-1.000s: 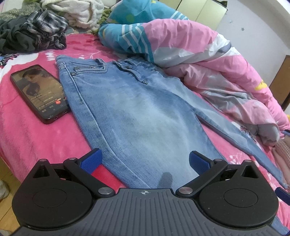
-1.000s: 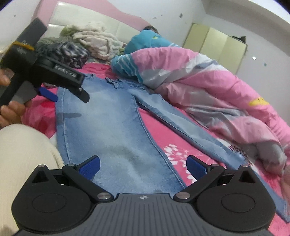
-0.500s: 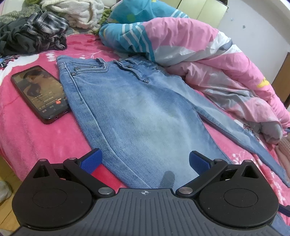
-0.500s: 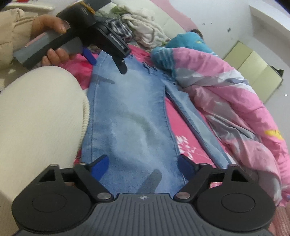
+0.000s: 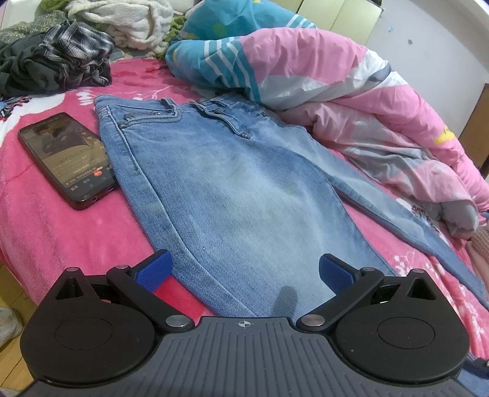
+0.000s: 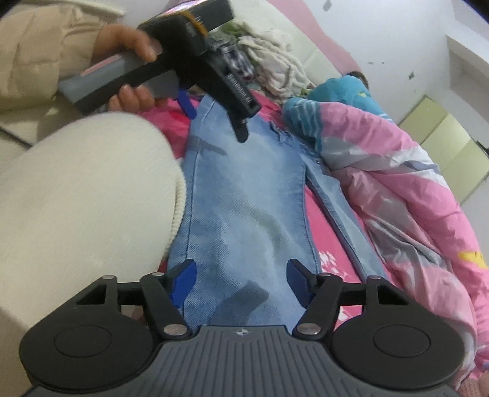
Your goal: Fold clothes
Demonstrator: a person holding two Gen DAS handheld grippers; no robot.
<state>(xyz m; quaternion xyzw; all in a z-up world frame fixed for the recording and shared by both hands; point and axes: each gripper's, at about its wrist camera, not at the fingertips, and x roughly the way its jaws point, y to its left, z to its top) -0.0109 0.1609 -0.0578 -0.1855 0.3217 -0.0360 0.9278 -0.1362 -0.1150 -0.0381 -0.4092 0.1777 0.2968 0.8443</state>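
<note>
Jeans: a pair of light-blue jeans [image 5: 232, 195] lies flat on the pink floral bedspread [image 5: 45, 226], waistband at the far end, legs running toward the cameras; one leg angles off to the right, alongside the quilt.
Left gripper: the left gripper [image 5: 244, 270] hovers over the near leg, blue pads spread wide and nothing between them; its left pad sits over the bedspread just off the denim's edge, its right pad over the denim.
Left gripper, seen from the right wrist: the left gripper [image 6: 214, 107] is up above the waistband end, gripped by the person's hand [image 6: 128, 67], cream sleeve beside it.
Right gripper: the right gripper [image 6: 240, 279] is parted too, holding nothing, both pads over the lower part of the leg.
Phone: a smartphone [image 5: 65, 158], screen lit, lies on the bedspread just left of the jeans' hip.
Quilt: a pink, white and teal quilt [image 5: 336, 91] is bunched at the right, overlapping the waistband's far corner.
Clothes pile: a plaid garment [image 5: 70, 49] and a white knit [image 5: 128, 21] are heaped at the head of the bed.
</note>
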